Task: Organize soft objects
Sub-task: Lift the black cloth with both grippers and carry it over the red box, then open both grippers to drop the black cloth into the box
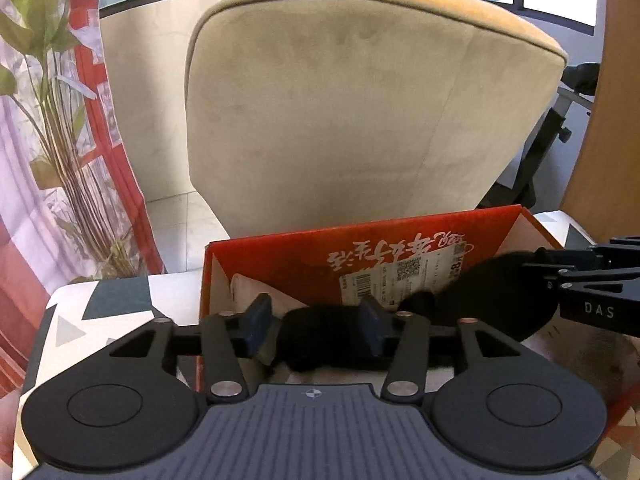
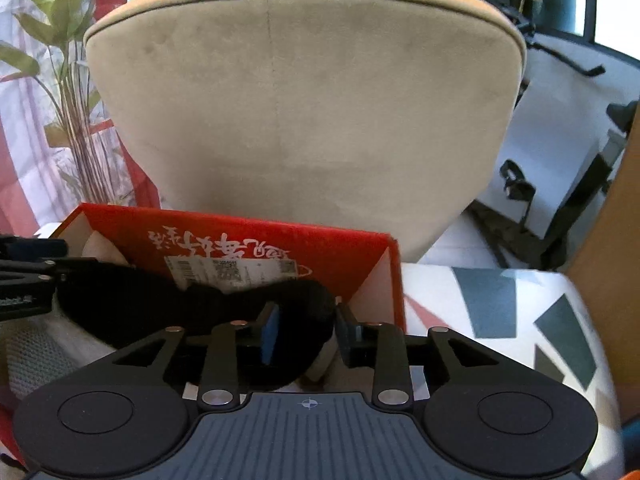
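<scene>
Left claw [image 1: 316, 330]: standing wide around black cloth [image 1: 320, 340], pads clear.
Right claw [image 2: 306, 330]: standing narrow, pads off cloth.
Advice: lifting both straight out, cloth staying inside box [image 1: 280, 256] at 12 o'clock.

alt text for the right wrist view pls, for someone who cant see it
The right gripper stands open over a red cardboard box, with a black fabric item lying between its fingers and stretching left to the left gripper. Behind the box rises a beige chair back; the box rests on a geometric-patterned surface.
</scene>
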A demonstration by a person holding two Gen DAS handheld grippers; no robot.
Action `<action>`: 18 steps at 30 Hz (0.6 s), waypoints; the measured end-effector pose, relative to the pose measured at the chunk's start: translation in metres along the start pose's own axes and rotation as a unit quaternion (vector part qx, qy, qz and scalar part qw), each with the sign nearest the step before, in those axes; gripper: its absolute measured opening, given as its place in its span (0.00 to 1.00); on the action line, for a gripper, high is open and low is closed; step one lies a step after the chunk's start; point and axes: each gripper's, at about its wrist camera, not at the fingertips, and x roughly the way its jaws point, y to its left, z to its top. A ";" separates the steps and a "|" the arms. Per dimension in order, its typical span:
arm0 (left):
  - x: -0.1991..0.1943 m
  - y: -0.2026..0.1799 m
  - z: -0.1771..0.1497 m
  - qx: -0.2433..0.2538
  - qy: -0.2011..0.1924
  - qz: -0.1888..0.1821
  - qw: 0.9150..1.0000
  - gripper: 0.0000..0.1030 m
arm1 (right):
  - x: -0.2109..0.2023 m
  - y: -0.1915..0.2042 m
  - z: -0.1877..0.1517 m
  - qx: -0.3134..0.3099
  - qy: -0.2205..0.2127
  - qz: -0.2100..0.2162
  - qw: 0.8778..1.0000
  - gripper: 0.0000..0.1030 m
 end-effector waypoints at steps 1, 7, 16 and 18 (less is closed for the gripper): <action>-0.004 0.001 0.000 0.000 -0.003 -0.002 1.000 0.59 | -0.002 0.000 -0.001 -0.002 -0.003 -0.001 1.000 0.30; -0.033 0.004 -0.004 -0.015 -0.022 -0.020 0.999 0.91 | -0.023 0.003 -0.007 -0.017 -0.018 -0.016 1.000 0.70; -0.083 0.005 -0.035 -0.032 -0.053 -0.030 0.998 0.96 | -0.066 0.003 -0.028 -0.003 -0.074 0.020 0.997 0.92; -0.092 0.004 -0.048 -0.027 -0.058 -0.028 0.998 0.96 | -0.080 0.000 -0.037 0.014 -0.101 0.049 0.994 0.96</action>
